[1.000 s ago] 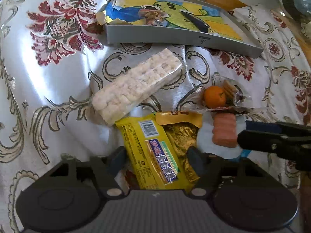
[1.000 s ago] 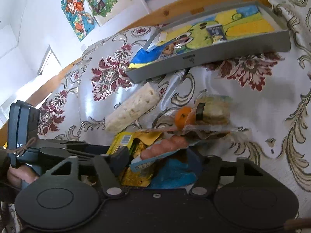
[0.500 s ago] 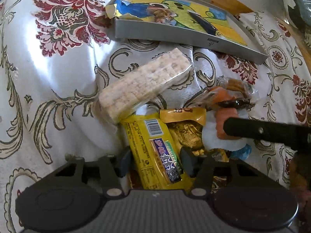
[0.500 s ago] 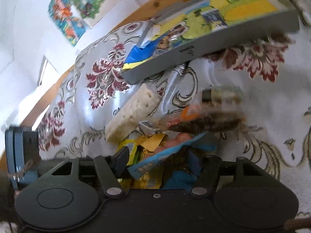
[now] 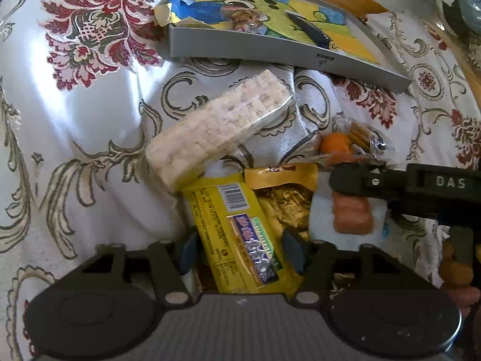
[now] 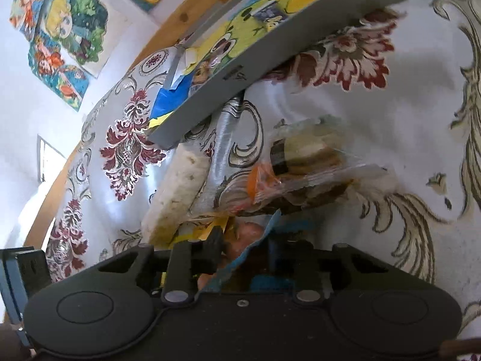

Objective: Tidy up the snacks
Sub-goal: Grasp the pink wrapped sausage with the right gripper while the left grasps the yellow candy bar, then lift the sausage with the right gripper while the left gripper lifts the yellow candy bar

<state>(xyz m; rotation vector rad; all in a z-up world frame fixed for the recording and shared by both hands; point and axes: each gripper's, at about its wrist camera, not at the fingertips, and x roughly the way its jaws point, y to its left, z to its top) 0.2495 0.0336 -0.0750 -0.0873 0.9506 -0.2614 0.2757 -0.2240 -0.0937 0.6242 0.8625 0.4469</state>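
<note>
A yellow snack packet [image 5: 240, 234] lies between the fingertips of my left gripper [image 5: 239, 252], and both pads press its sides. A gold packet [image 5: 282, 192] is tucked beside it. To the right sits a white and blue sausage packet [image 5: 351, 213]. One finger [image 5: 360, 180] of the right gripper crosses its top. In the right wrist view my right gripper [image 6: 244, 249] is shut on the sausage packet's [image 6: 246, 234] blue edge. The grey tray [image 5: 270, 51] lies beyond, lined with a bright drawing.
A long puffed rice bar [image 5: 219, 132] lies diagonally between the packets and the tray. A clear bag with an orange and biscuits [image 5: 351, 144] rests right of it. A small dark packet [image 5: 309, 31] is inside the tray. A floral cloth [image 5: 90, 120] covers the table.
My right gripper's fingers have closed in on the sausage packet's edge. The left fingers have narrowed around the yellow packet. The clear bag has shifted slightly.
</note>
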